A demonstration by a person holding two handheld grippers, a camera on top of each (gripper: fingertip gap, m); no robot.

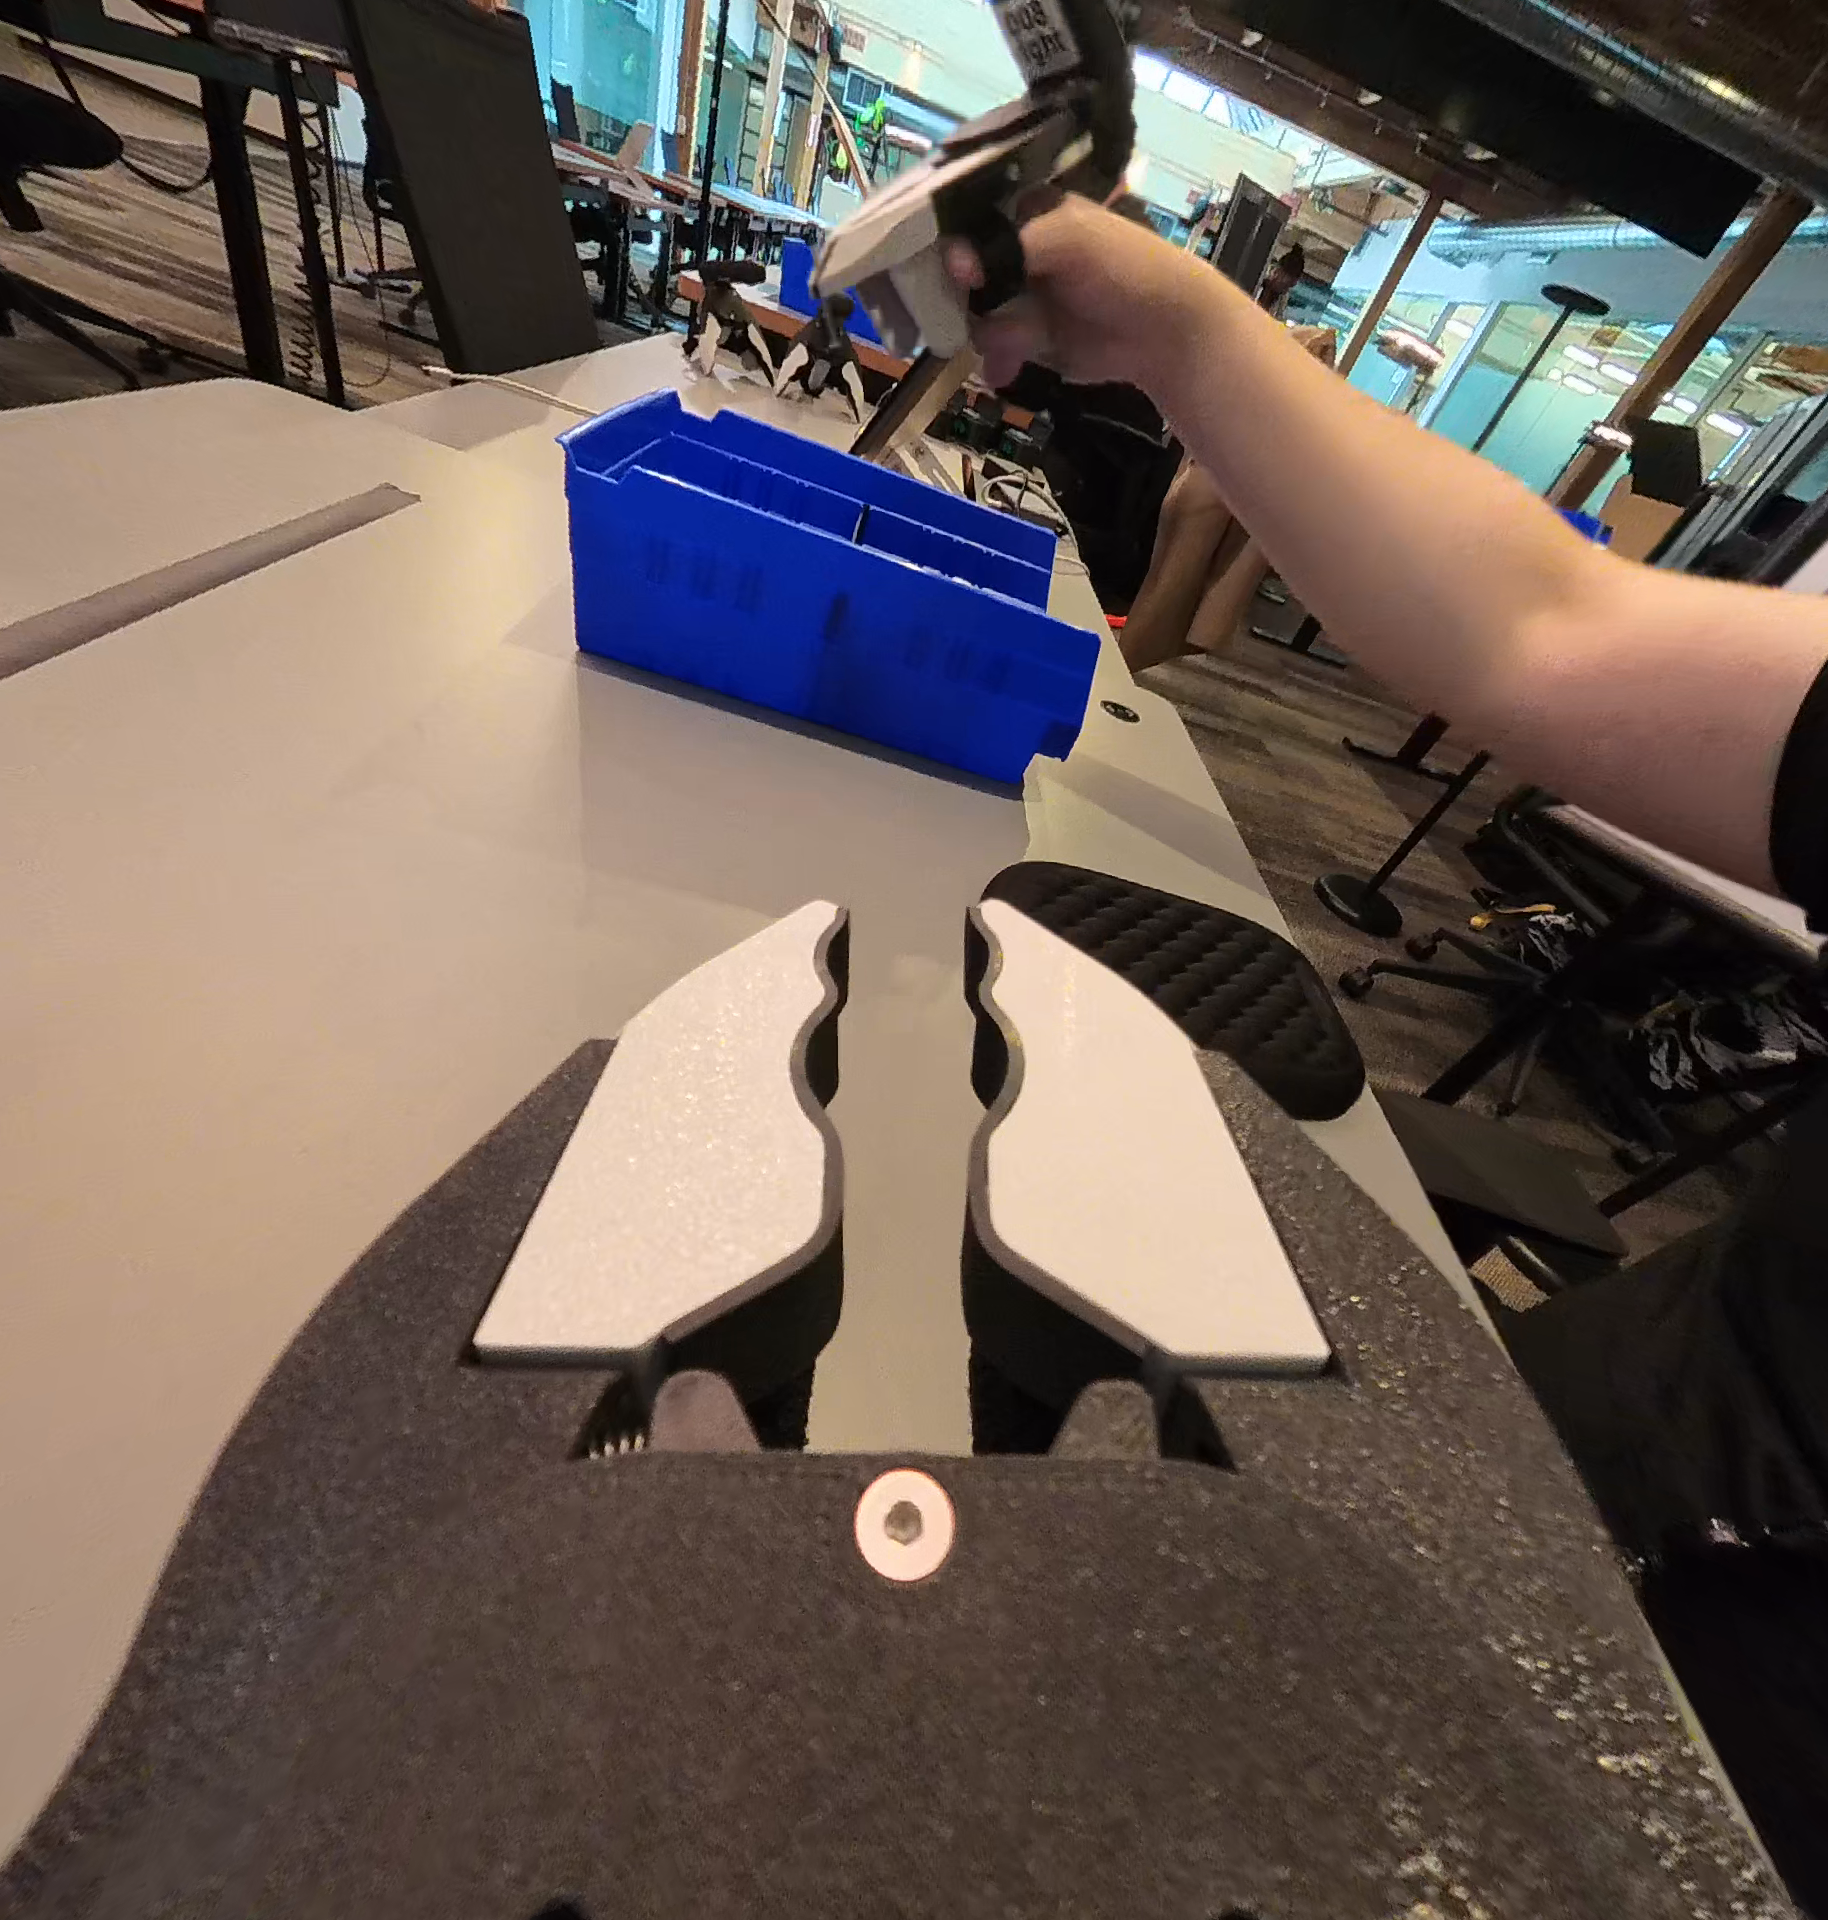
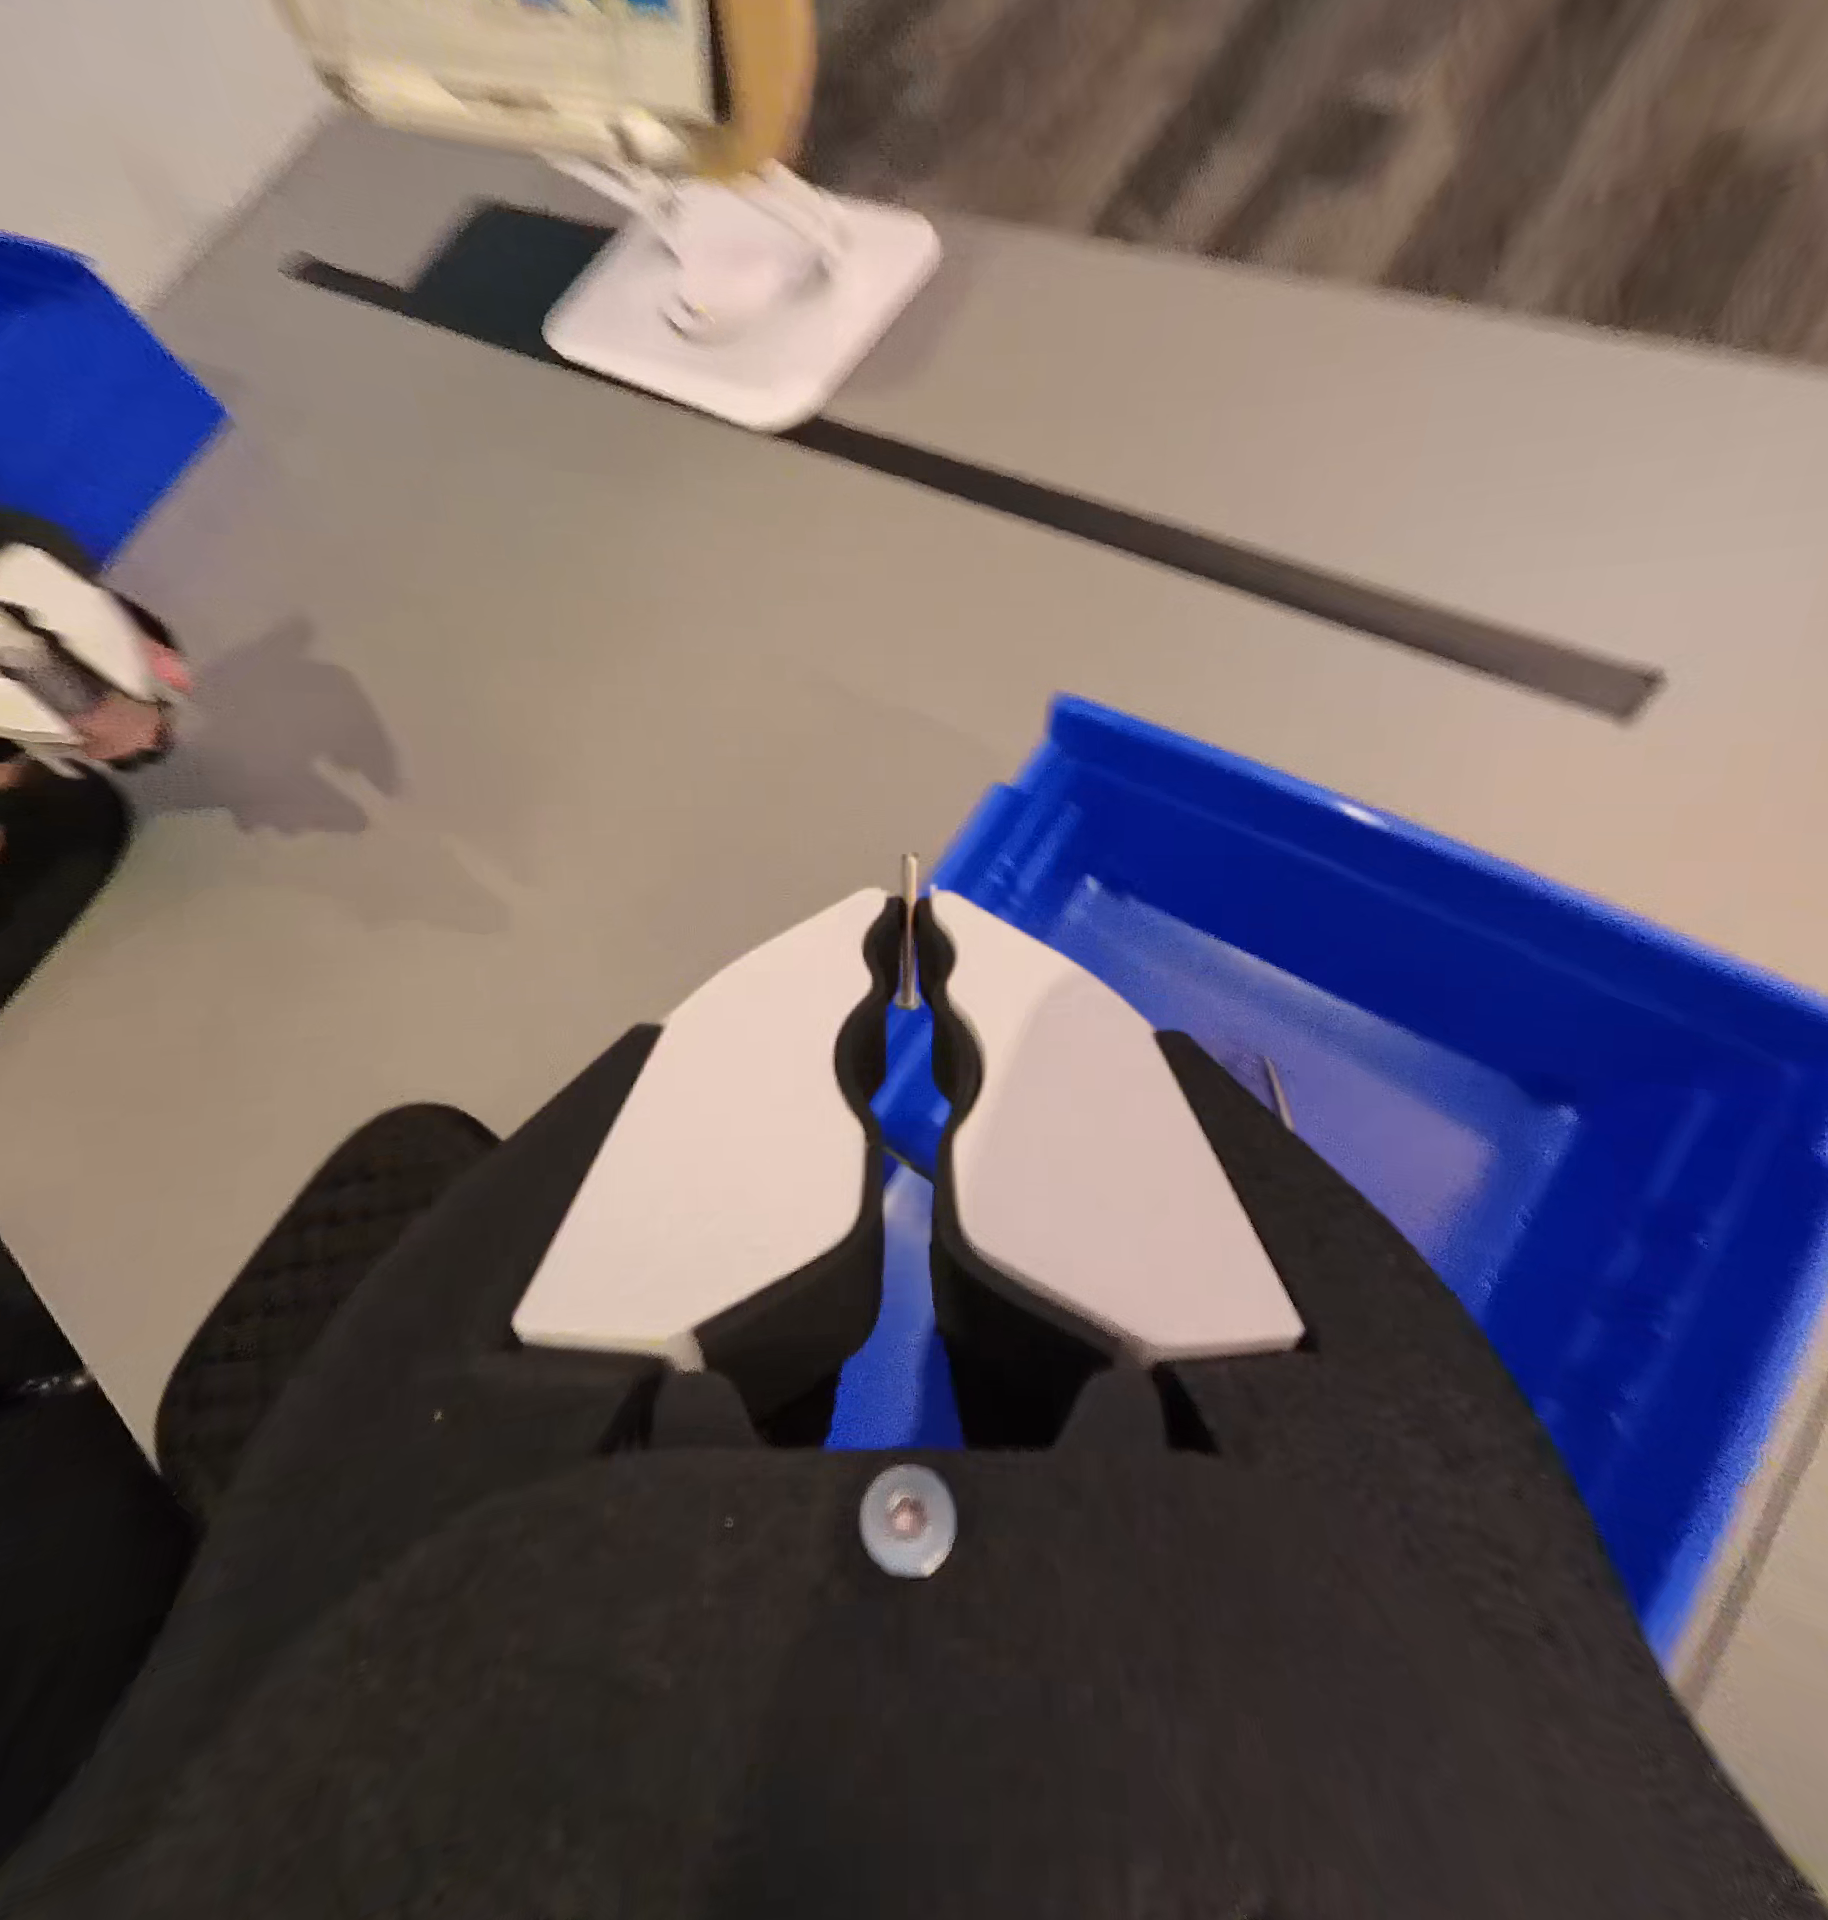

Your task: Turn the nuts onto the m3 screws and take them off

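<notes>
Blue bin (image 1: 827,613) with inner dividers sits on the grey table (image 1: 266,883), toward its right edge; its contents cannot be made out. Right tool (image 2: 908,914), raised above the bin's near corner, is clenched on a thin metal screw (image 2: 907,930) pinched upright between its tips, the end poking past them. Left tool (image 1: 905,925) hovers low over bare table, fingers parted and holding nothing. Farther off stand a white square-based stand (image 2: 754,301), desks, chairs and glass partitions.

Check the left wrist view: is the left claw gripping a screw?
No: the left claw is open and empty above the grey table.
</notes>
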